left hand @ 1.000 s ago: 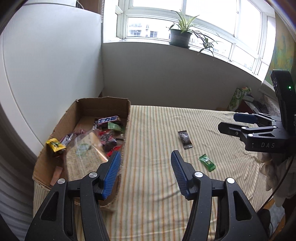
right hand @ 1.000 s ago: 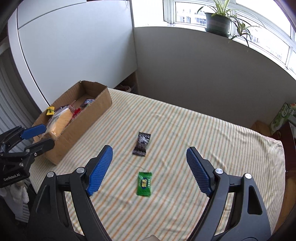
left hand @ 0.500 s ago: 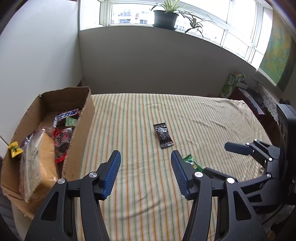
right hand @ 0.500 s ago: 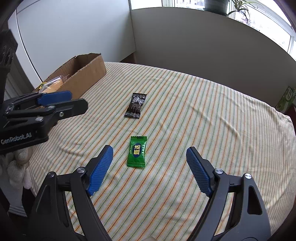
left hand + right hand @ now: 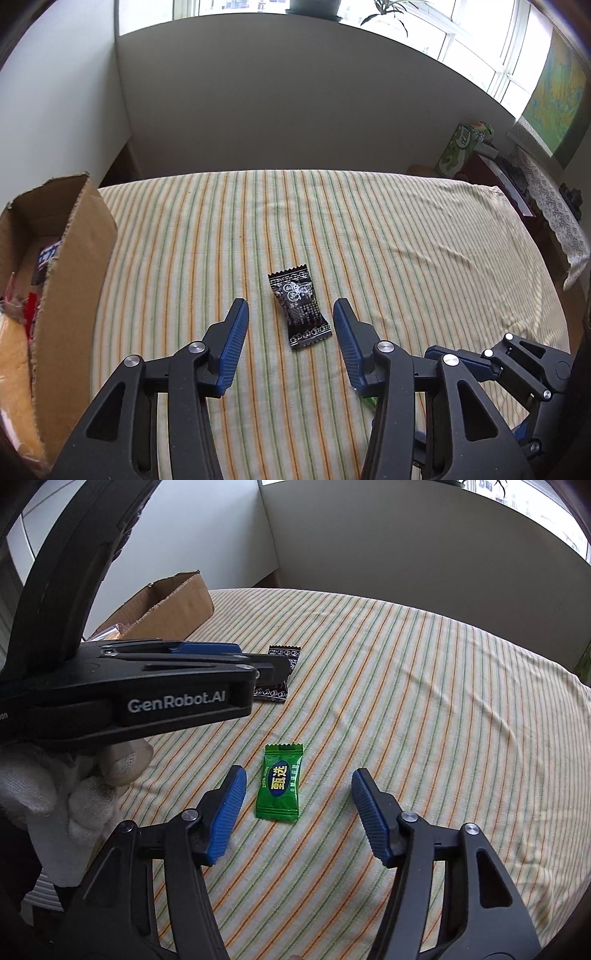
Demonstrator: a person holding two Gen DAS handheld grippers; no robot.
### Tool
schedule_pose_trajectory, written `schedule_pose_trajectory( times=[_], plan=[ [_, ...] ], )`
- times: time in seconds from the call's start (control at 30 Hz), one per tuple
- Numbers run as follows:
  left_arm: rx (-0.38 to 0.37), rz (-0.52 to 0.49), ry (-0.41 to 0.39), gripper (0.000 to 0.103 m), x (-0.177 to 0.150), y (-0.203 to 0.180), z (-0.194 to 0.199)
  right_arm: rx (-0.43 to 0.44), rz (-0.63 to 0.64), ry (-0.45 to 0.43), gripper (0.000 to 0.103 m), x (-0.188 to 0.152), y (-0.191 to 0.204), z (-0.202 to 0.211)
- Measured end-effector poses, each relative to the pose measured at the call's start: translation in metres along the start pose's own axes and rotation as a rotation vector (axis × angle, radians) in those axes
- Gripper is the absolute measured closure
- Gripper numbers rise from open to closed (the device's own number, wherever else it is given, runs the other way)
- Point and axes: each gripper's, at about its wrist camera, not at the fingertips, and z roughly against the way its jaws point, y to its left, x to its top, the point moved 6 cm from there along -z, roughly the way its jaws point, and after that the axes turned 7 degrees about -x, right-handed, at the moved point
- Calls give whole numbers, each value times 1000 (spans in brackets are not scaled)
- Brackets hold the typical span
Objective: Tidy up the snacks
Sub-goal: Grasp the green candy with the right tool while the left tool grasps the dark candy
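A black snack packet [image 5: 300, 309] lies flat on the striped tablecloth [image 5: 388, 236]. My left gripper [image 5: 291, 309] hovers over it with the packet between its closing jaws, the pads clear of it. A green candy packet [image 5: 280, 782] lies on the cloth nearer the front edge. My right gripper [image 5: 298, 781] is above it, jaws closing, the packet between them and untouched. In the right wrist view the left gripper's fingers [image 5: 207, 649] hide part of the black packet [image 5: 275, 693]. A cardboard box [image 5: 70, 266] holding several snacks stands at the left.
A gloved hand [image 5: 66, 786] holds the left gripper. The cardboard box [image 5: 173, 609] sits at the table's far left corner. A green carton [image 5: 461, 147] and a lace-covered shelf [image 5: 554, 218] stand beyond the table's right side. A grey wall runs behind.
Both grippers have sunk toward the table and narrowed. The left one swung right, away from the box, onto the black packet; the right one dropped over the green packet.
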Motion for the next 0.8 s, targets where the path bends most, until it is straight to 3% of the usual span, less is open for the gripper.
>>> schedule_pose_trajectory(
  times=[0.13, 0.27, 0.47, 0.5, 0.57, 0.8],
  plan=[
    [4, -6, 14, 59, 1, -1, -10, 1, -1, 3, 41, 0, -1, -3],
    [16, -11, 30, 71, 1, -3, -20, -9, 8, 5, 41, 2, -1, -5],
    [44, -34, 30, 80, 2, -1, -24, -41, 52, 11, 41, 3, 7, -9],
    [46, -35, 30, 81, 2, 0, -24, -52, 61, 14, 43, 4, 8, -9],
    [53, -37, 30, 82, 2, 2, -23, -88, 89, 14, 58, 4, 11, -9],
    [65, -37, 23, 82, 0, 5, -20, -113, 109, 22, 79, 7, 9, -9]
  ],
)
